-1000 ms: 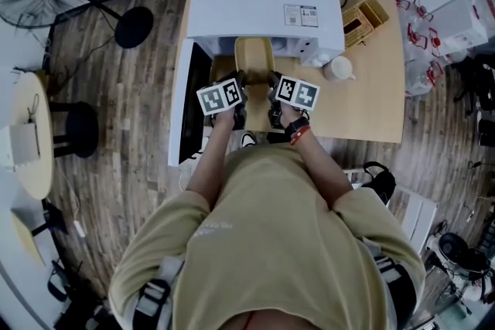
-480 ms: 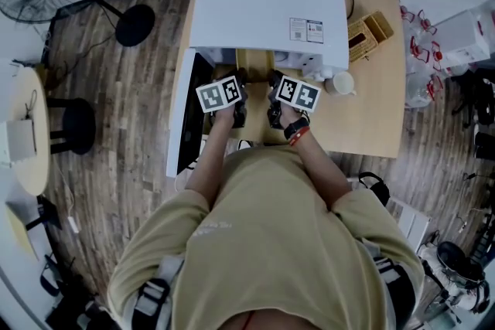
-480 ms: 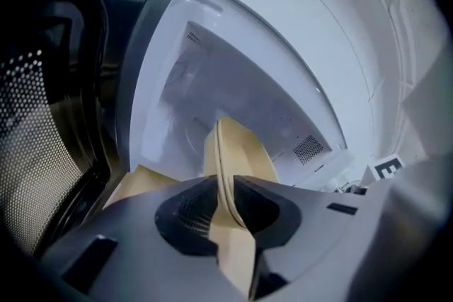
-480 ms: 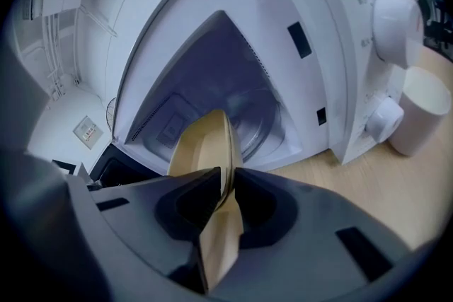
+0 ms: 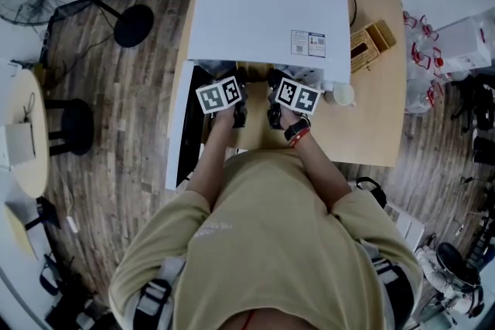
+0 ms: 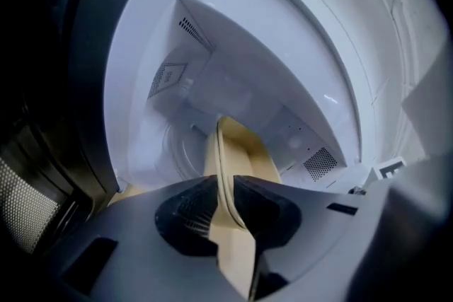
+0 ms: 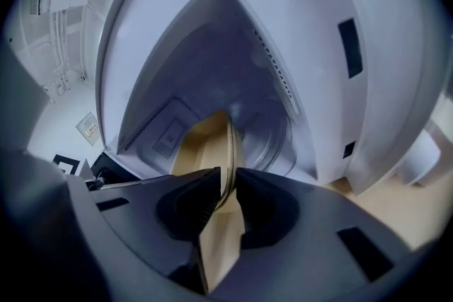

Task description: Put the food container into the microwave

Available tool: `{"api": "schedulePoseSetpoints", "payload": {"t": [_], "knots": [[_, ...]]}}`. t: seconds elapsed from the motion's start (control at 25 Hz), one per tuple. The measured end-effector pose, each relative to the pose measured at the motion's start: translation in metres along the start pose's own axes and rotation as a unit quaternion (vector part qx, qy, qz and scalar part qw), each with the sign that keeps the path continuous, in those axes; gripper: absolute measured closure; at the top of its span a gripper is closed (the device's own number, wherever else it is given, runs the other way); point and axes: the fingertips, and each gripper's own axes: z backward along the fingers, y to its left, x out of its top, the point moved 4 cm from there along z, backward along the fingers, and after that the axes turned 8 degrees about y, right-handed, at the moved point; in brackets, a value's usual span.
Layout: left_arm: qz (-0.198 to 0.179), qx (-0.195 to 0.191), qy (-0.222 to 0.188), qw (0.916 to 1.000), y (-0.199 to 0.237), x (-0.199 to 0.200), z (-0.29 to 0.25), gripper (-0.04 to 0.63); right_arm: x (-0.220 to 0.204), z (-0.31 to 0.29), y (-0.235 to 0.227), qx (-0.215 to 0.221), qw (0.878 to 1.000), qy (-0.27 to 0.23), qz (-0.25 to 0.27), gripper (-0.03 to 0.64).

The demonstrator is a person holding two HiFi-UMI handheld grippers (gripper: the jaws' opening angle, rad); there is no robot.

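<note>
Wooden table (image 5: pixel 371 127): left gripper (image 6: pixel 225 198) and right gripper (image 7: pixel 228 194) slant into the microwave (image 5: pixel 263 11), pinching the food container (image 6: pixel 244 152), right jaws just widening.

Overhead, the microwave (image 5: pixel 267 11) roof hides its cavity and most of the food container (image 6: pixel 239 152). Sticker (image 5: pixel 309 43) print too small to read. White item (image 5: pixel 341 95) half-covered, possibly a mug.

Tan food container (image 6: pixel 239 155) within open microwave (image 5: pixel 267 15)

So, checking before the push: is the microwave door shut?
No, the microwave door stands swung wide open at the left side of the oven.
</note>
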Motion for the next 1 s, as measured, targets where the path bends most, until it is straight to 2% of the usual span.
{"api": "schedulePoseSetpoints", "payload": {"t": [0.36,0.6,0.72,0.84,0.92,1.0], "knots": [[-0.01,0.001,0.007,0.9999,0.003,0.014,-0.021,0.523,0.011,-0.014,-0.009,-0.008,1.0,0.001,0.014,0.525],[-0.004,0.001,0.008,1.0,0.007,0.017,-0.032,0.523,0.018,-0.02,-0.009,-0.008,1.0,-0.004,0.024,0.518],[-0.022,0.005,0.01,0.9997,0.007,0.019,-0.036,0.523,0.02,-0.023,-0.008,-0.004,0.999,0.0,0.042,0.517],[-0.06,0.009,0.013,0.9981,0.006,0.021,-0.037,0.48,0.019,-0.025,-0.002,-0.002,0.997,0.002,0.071,0.478],[-0.065,0.004,0.01,0.9978,0.006,0.022,-0.035,0.413,0.019,-0.025,0.002,-0.004,0.996,0.001,0.085,0.456],[-0.063,0.003,0.007,0.998,0.007,0.023,-0.033,0.411,0.019,-0.024,0.006,-0.002,0.996,-0.003,0.09,0.454]]}}
